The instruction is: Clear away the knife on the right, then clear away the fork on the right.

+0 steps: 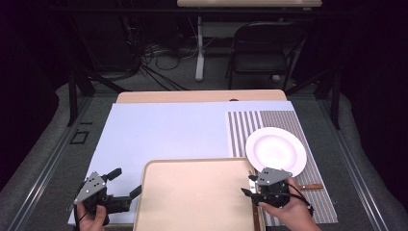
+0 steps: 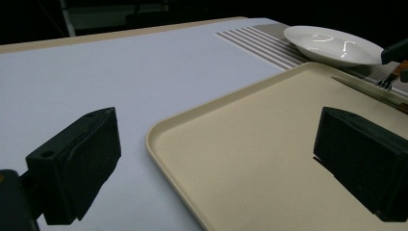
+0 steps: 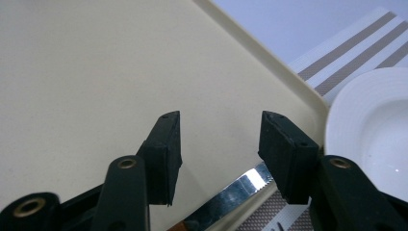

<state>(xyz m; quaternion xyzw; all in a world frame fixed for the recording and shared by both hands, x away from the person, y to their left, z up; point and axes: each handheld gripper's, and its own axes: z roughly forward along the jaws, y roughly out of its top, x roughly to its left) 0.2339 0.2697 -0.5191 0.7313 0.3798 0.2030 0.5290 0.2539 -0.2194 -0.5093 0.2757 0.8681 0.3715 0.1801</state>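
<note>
A knife (image 3: 231, 195) is being left lying across the right rim of the tray (image 1: 192, 197), its blade on the tray and its wooden handle out on the striped mat (image 1: 288, 122). The right gripper (image 1: 251, 185) is being held partly open above the blade, gripping nothing. The left gripper (image 1: 127, 183) is being held wide at the tray's left edge. The plate (image 1: 275, 150) is judged not yet loaded.
</note>
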